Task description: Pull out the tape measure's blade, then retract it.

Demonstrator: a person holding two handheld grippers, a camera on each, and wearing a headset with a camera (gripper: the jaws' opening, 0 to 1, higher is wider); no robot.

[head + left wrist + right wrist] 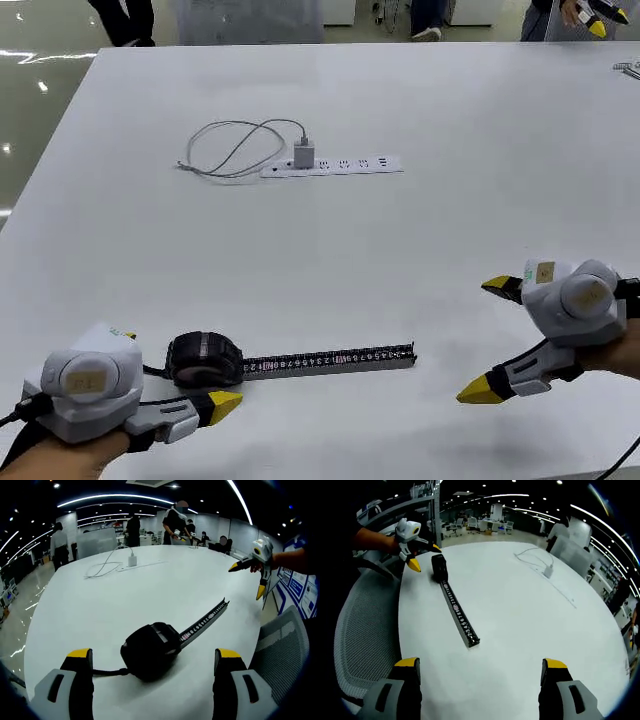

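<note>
The blade point(330, 360) bears markings too small to read. At two o'clock the picture's edge cuts a small item point(628, 69).

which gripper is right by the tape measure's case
The left gripper: its open jaws stand either side of the black case, not touching it. The right gripper hangs open beyond the blade's free end.
</note>
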